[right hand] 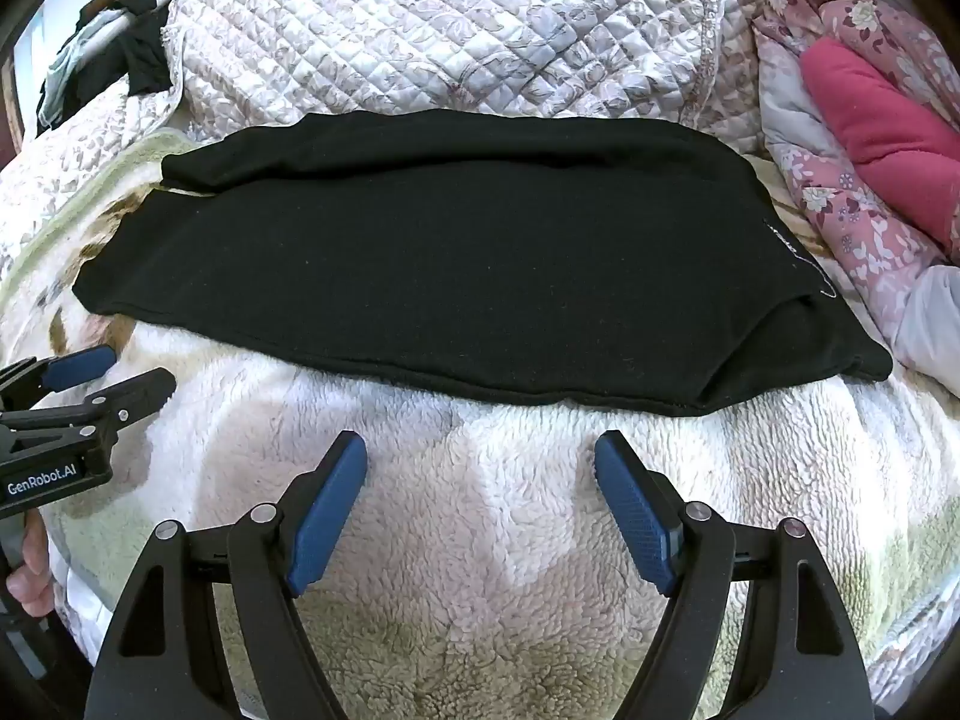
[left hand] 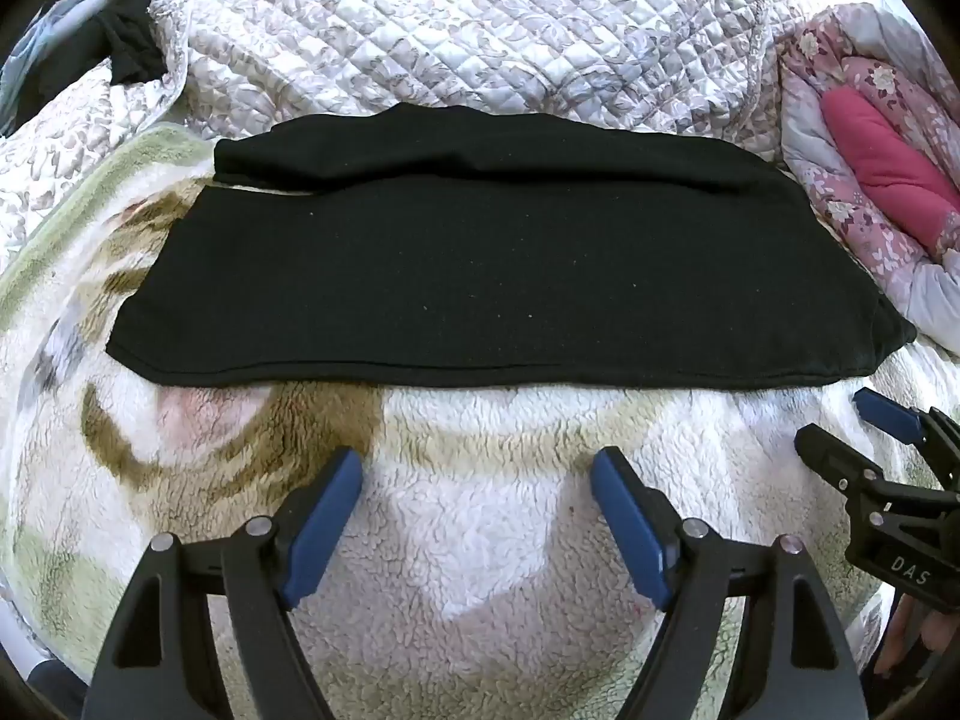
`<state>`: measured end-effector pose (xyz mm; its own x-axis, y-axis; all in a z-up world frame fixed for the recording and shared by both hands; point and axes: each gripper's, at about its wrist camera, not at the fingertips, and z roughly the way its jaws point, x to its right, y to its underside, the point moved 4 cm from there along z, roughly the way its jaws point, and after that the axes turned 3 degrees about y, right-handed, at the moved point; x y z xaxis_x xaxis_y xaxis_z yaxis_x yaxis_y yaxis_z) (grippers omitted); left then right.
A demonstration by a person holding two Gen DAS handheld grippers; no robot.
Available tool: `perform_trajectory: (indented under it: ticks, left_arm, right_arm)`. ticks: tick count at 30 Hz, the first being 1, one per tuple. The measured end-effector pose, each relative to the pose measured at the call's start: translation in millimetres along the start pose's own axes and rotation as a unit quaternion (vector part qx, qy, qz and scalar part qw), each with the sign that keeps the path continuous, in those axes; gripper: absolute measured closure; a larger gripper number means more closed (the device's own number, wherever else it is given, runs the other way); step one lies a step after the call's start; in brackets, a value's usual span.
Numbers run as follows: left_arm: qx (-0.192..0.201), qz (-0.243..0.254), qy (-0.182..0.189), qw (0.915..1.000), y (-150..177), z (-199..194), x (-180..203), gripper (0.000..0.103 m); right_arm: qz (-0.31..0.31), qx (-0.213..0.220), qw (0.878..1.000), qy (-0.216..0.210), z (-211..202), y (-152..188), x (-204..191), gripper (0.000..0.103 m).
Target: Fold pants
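Where fleece blanket (left hand: 480, 540) ends, quilted bedspread (left hand: 450, 30) begins; pants (left hand: 480, 276) between

Support: bed, covered by a fleece blanket (left hand: 480, 510), white with tan, green and pink print.
On the blanket: black pants (left hand: 480, 282), folded flat in a long band across the middle, one narrower layer along the 12 o'clock edge.
At 12 o'clock: quilted floral bedspread (left hand: 450, 30), bunched up behind the pants.
At 2 o'clock: pink floral quilt (left hand: 840, 198), rolled, with a magenta lining showing.
At 10 o'clock: dark clothing (left hand: 129, 54), heaped, details unclear.
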<state>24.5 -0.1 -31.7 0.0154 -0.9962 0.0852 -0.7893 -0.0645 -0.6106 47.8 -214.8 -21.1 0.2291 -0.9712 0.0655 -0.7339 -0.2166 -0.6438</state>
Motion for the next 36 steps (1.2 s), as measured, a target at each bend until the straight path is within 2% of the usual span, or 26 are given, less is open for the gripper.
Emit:
perform_trajectory:
  ticks: [36]
  left_arm:
    - [-0.002,0.008,-0.006,0.9999,2.5,3.4,3.1,0.020]
  right_arm:
    - [-0.011,-0.012,1.000,-0.003,1.4,-2.2,-1.0,0.024]
